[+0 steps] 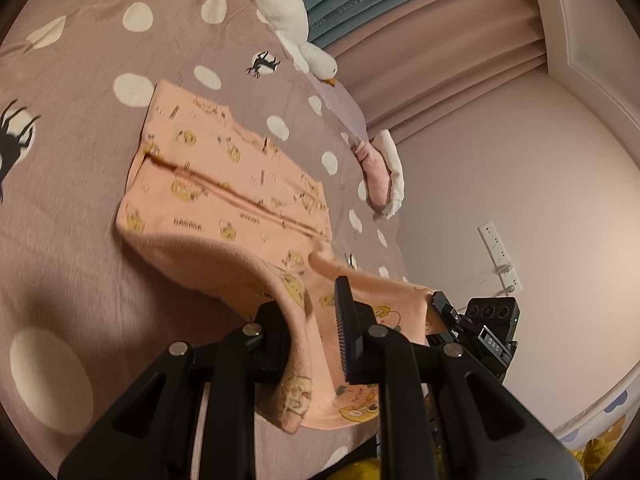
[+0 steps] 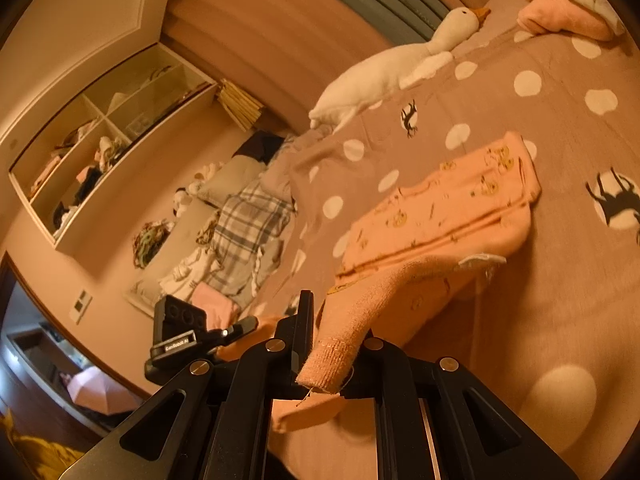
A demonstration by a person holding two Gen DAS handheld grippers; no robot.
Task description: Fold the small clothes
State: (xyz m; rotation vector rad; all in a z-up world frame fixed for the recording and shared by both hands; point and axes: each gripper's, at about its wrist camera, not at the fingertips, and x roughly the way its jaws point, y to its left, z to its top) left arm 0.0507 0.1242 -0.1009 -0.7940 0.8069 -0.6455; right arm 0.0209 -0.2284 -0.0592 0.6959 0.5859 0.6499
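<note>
A small peach garment [image 1: 224, 184] printed with yellow bears lies on the polka-dot bedspread [image 1: 72, 160]; its far part lies flat and folded, its near end is lifted. My left gripper [image 1: 312, 336] is shut on the near edge of the garment, cloth draped between the fingers. In the right wrist view the same garment [image 2: 448, 208] stretches away on the bed, and my right gripper [image 2: 336, 344] is shut on its ribbed hem or cuff [image 2: 336, 356]. The right gripper also shows in the left wrist view [image 1: 440, 308], holding the other corner.
A white plush goose [image 2: 400, 64] lies at the head of the bed, a pink and white plush [image 2: 568, 12] near it. A pile of plaid and other clothes [image 2: 240, 232] lies beside the bed. A wall shelf [image 2: 100, 140] and a wall socket strip [image 1: 500, 256] are in view.
</note>
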